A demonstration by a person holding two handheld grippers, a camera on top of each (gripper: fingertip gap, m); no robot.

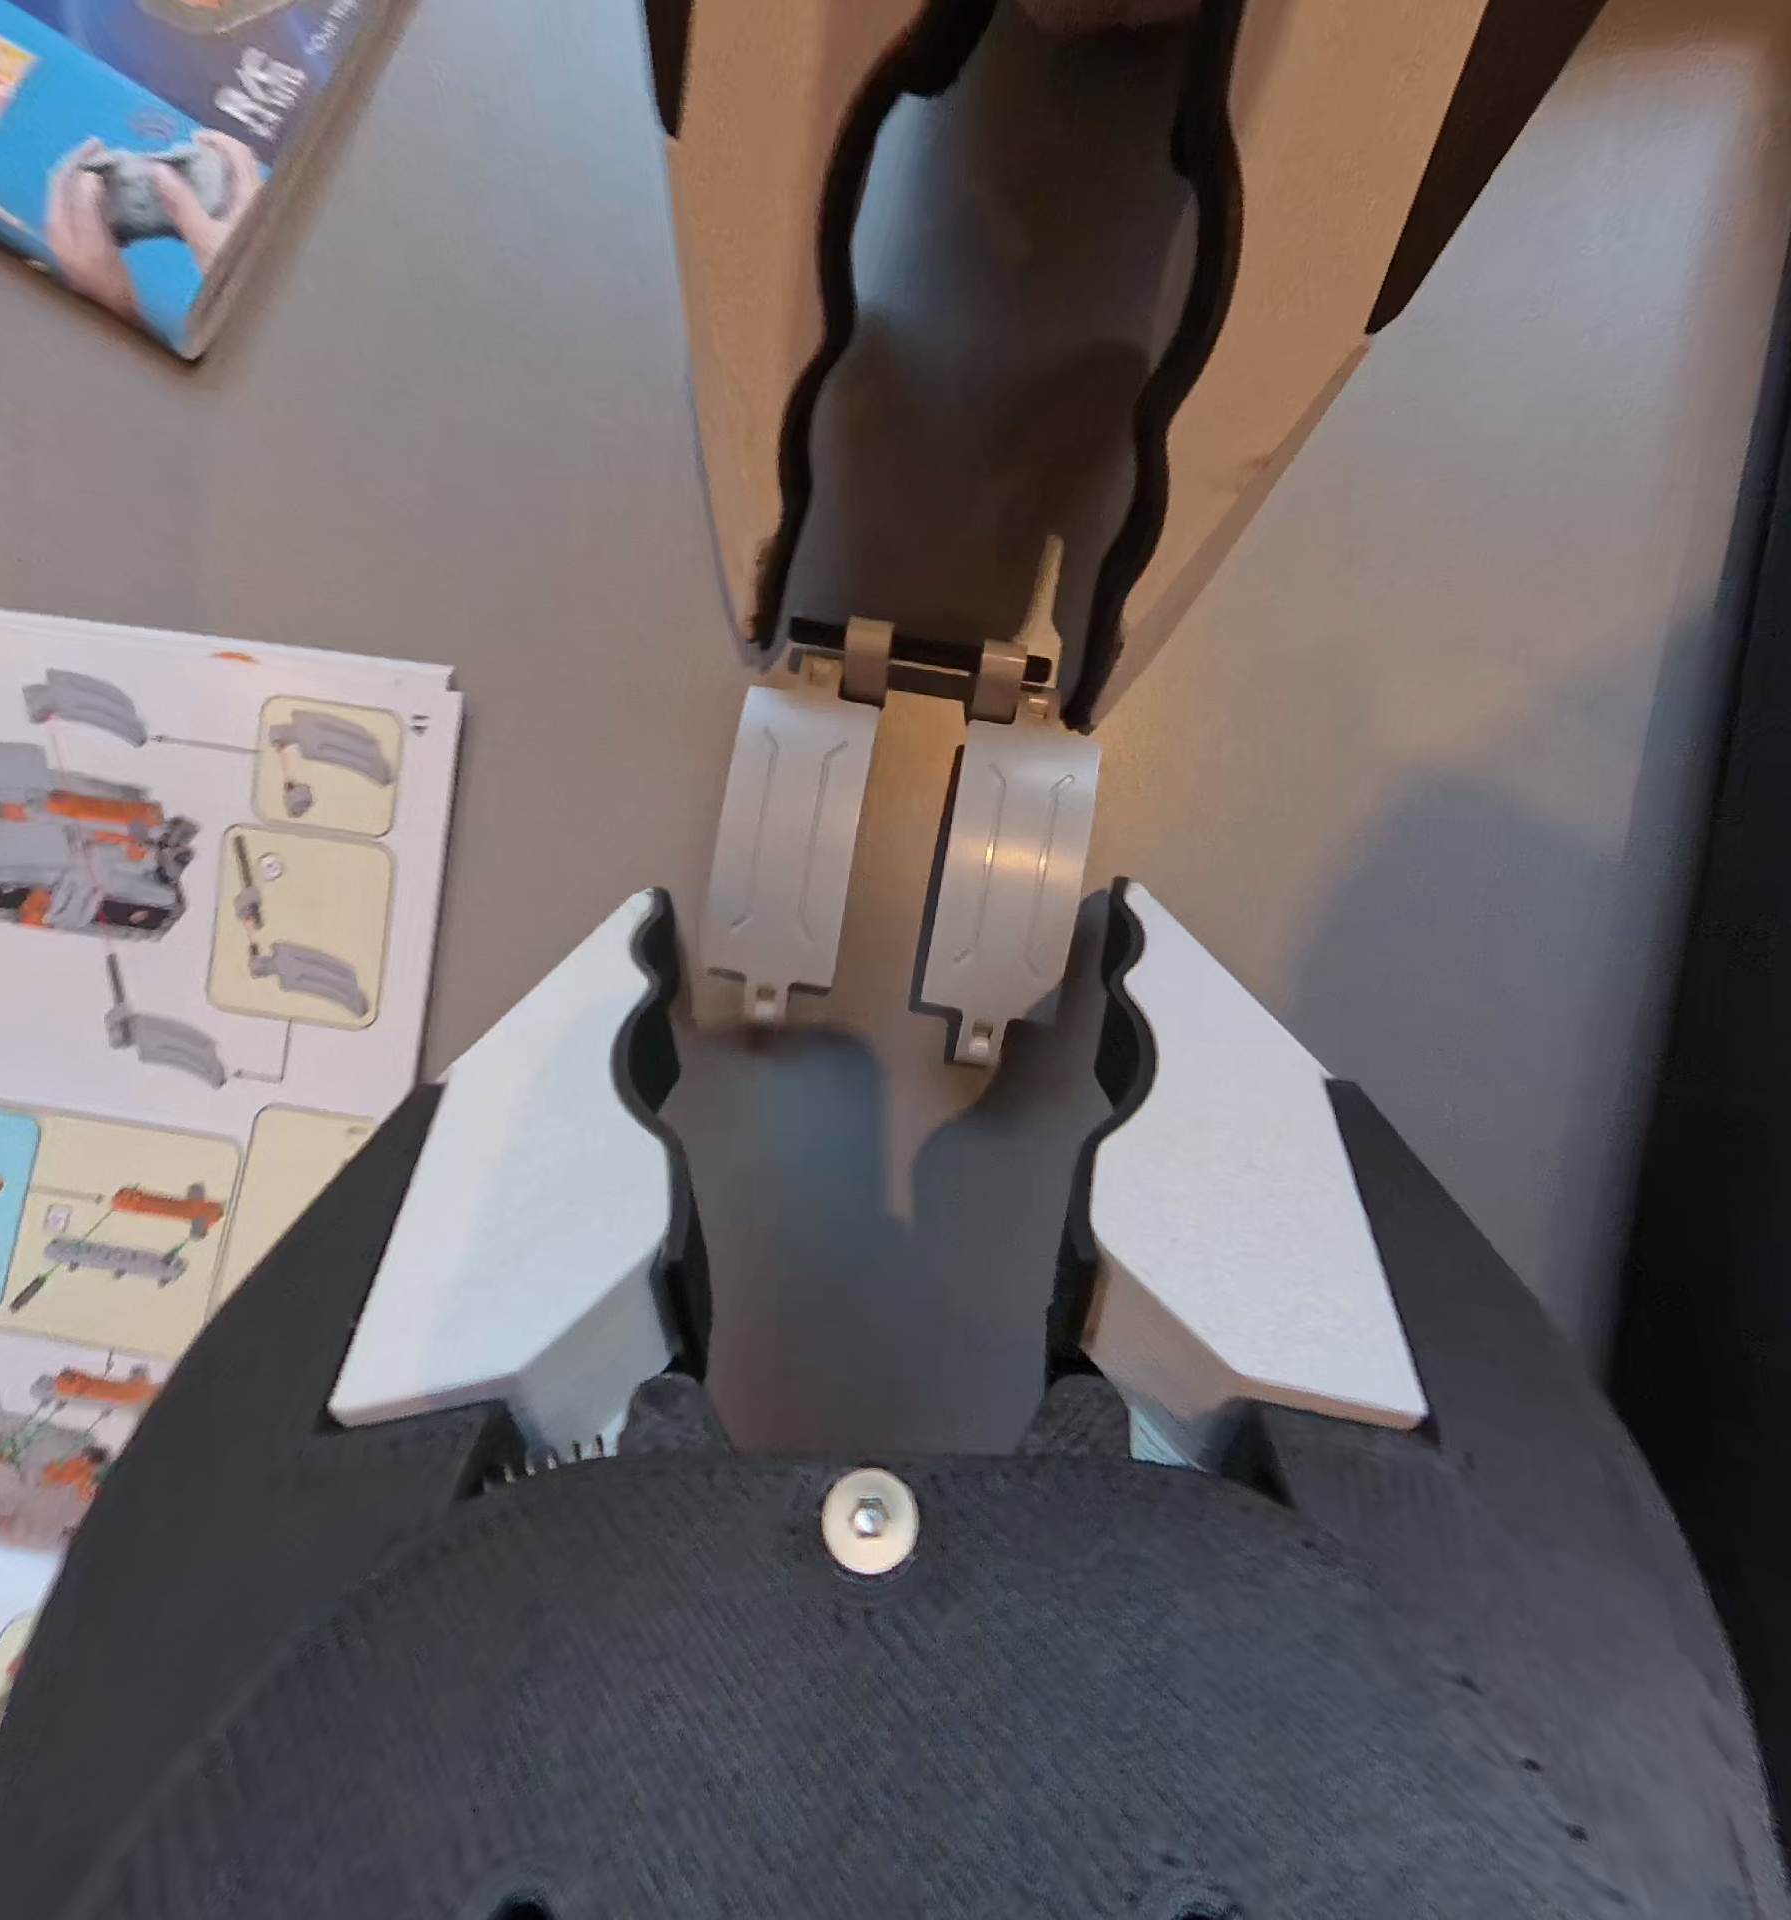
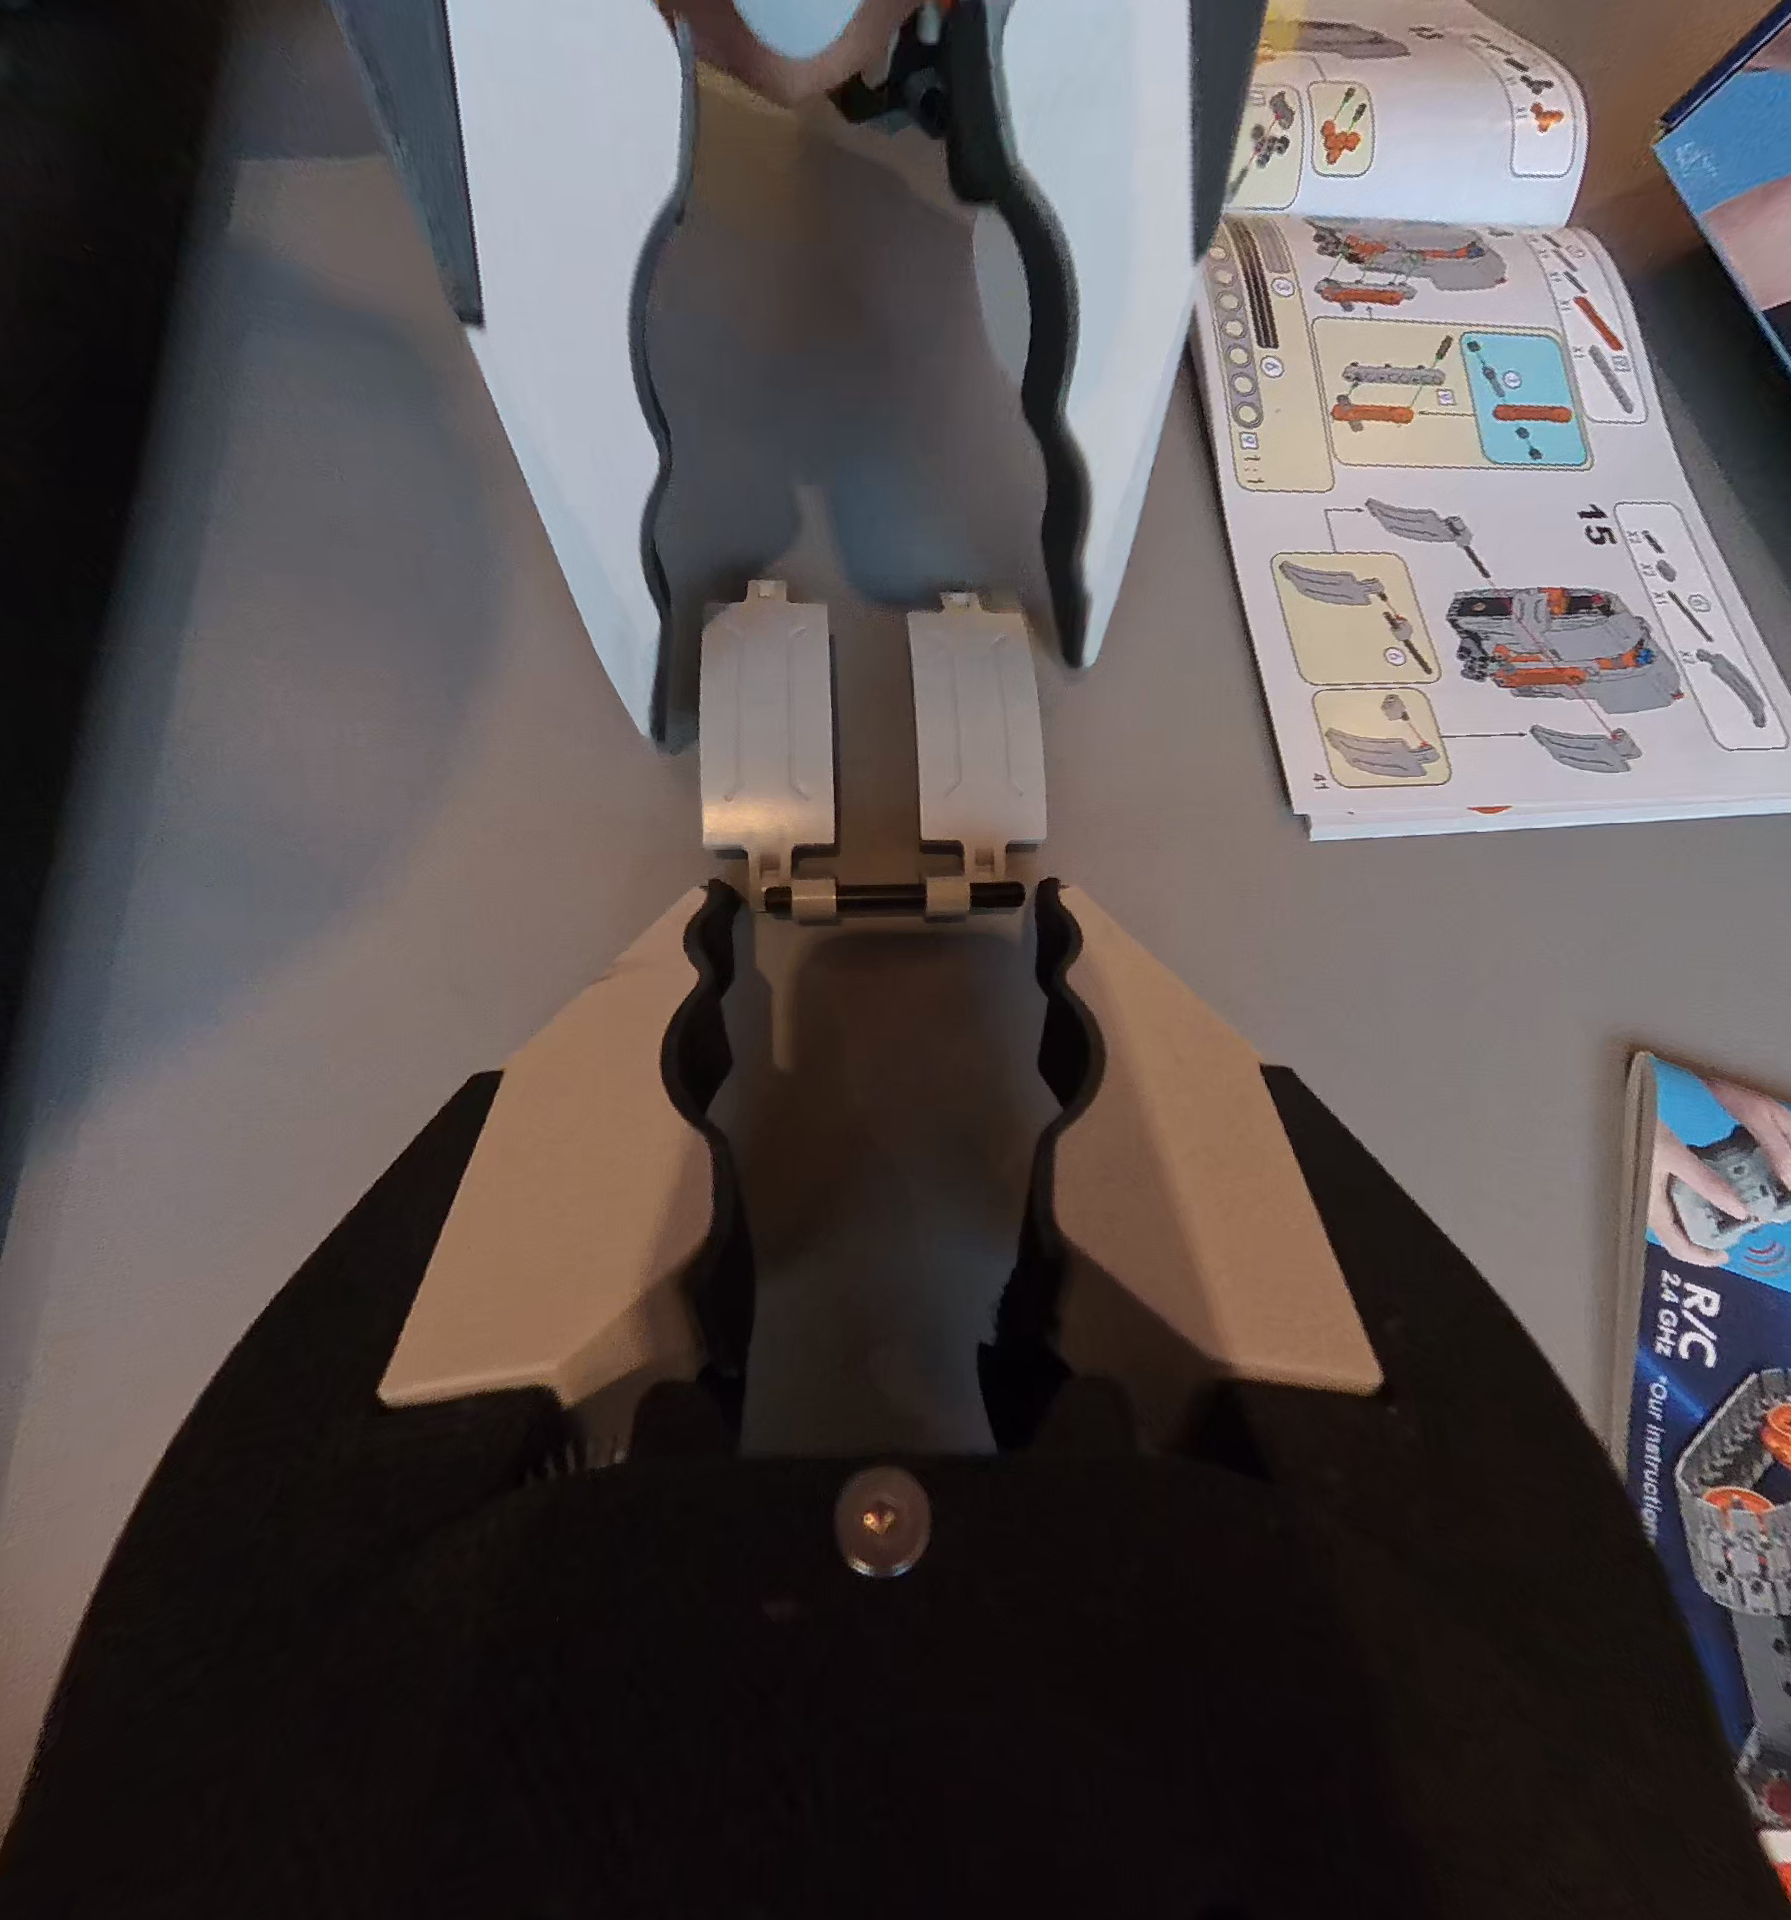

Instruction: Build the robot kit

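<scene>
A small grey assembly is held between my two grippers above the grey table point(image 1: 517, 436). It is two curved grey panels point(image 1: 782, 842) point(image 2: 766, 717) hinged on a black axle point(image 1: 927, 665) point(image 2: 875, 896) with two beige connectors. My left gripper point(image 1: 886, 904), with white fingers, closes on the panels' outer edges at their free ends; it also shows in the right wrist view point(image 2: 875, 696). My right gripper point(image 2: 880, 894), with beige fingers, closes on the two ends of the axle; it also shows in the left wrist view point(image 1: 922, 665).
An open instruction booklet point(image 1: 174, 935) point(image 2: 1493, 540) lies beside the grippers. A blue toy box point(image 1: 91, 156) point(image 2: 1743, 1403) lies farther out, and a second blue box point(image 2: 1774, 218) lies past the booklet. A dark edge point(image 1: 1784, 935) point(image 2: 18, 623) borders the table. Both grippers' tips are close together, under 4 cm apart.
</scene>
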